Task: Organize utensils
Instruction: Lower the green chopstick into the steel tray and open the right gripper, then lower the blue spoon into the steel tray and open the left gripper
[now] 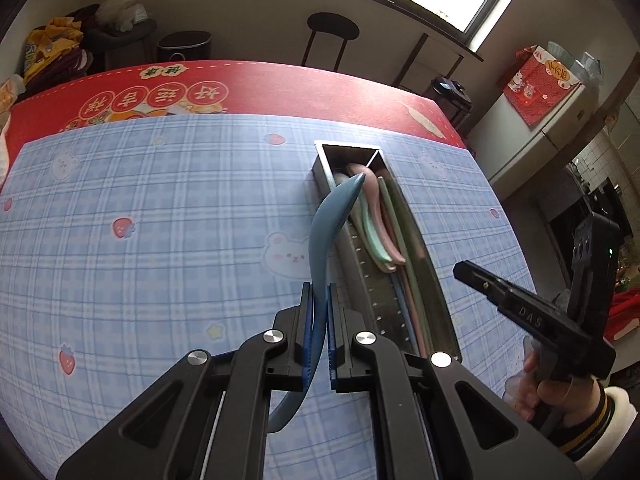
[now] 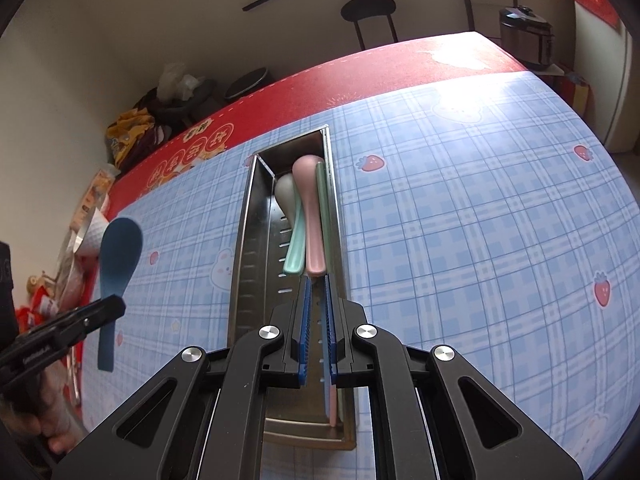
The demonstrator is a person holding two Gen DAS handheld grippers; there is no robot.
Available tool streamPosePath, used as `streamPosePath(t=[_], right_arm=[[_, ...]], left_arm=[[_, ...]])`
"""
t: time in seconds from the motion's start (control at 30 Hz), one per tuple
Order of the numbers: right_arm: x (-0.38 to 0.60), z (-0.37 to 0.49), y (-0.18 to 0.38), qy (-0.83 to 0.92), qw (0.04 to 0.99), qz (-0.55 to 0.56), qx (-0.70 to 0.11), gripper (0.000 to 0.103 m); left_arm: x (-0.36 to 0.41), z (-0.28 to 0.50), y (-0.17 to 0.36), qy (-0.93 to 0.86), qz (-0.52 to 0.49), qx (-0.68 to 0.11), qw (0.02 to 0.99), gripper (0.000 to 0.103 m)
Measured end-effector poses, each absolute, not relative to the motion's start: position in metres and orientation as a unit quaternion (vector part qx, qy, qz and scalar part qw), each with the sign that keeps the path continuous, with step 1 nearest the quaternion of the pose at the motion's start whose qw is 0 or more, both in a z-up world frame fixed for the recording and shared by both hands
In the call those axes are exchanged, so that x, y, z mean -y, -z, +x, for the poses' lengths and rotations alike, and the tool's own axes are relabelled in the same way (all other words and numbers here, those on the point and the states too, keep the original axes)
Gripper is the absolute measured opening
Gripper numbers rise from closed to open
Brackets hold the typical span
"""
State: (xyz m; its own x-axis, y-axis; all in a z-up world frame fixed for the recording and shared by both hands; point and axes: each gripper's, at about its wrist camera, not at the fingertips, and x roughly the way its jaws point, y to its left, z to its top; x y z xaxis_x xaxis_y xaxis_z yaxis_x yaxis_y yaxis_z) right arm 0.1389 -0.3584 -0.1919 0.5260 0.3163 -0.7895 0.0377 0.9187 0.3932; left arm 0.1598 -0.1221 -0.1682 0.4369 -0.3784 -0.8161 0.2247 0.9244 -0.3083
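Observation:
My left gripper (image 1: 319,286) is shut on the handle of a dark blue spoon (image 1: 326,216). The spoon's bowl points toward the far end of a long metal tray (image 1: 425,258) and hangs over its left wall. In the tray lie a pink spoon (image 2: 310,208), a mint spoon (image 2: 296,248), a pale grey spoon (image 2: 285,196) and green chopsticks (image 2: 322,200). Above the near half of the tray (image 2: 248,248), my right gripper (image 2: 318,280) is shut with nothing in it. The right wrist view shows the blue spoon (image 2: 118,248) off to the left, in the left gripper (image 2: 116,306).
A blue plaid mat (image 1: 160,220) covers the table over a red cloth (image 1: 280,80). Behind the far edge stand a black stool (image 2: 370,8) and a rice cooker (image 2: 526,28). Packets and a cup (image 2: 94,228) crowd the table's left side. A hand (image 1: 560,392) holds the right gripper (image 1: 462,271).

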Motion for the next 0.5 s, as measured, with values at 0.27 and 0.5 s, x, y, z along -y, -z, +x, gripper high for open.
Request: streamPosePath(t=[0.27,0.5], right_arm=[[0.382,0.137,0.192,-0.081,0.853,0.197,-0.476,0.008],[0.409,0.135,0.194,-0.073,0.852,0.204,-0.477,0.008]], left_arm=[[0.184,0.228,0.193,0.152,-0.090,-0.537,0.825,0.006],[0.203,0.263,0.212,0.096,-0.102,-0.559,0.818,0.006]])
